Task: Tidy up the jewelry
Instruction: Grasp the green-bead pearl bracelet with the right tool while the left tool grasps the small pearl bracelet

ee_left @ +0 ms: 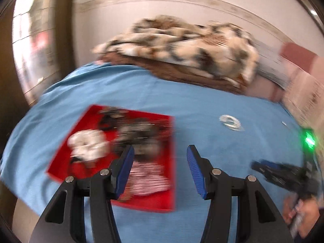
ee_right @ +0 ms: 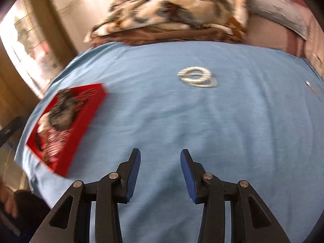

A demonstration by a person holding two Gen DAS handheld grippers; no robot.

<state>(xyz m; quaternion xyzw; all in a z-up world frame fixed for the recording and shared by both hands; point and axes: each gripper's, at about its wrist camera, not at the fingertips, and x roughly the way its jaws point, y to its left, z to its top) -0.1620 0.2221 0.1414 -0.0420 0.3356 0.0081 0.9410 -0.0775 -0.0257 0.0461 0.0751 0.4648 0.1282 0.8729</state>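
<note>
A red jewelry box lies on the blue sheet, filled with blurred white, black and red-and-white pieces. My left gripper hangs open over its right edge, nothing between the blue pads. Silver bangles lie on the sheet to the right of the box. In the right wrist view the bangles lie ahead, and my right gripper is open and empty above bare sheet. The red box sits at the left there. The right gripper also shows at the left view's right edge.
A blue sheet covers the bed. A crumpled patterned blanket lies at the far end, with pink bedding to its right. A small metal item rests near the sheet's right edge. A hand holds the right gripper.
</note>
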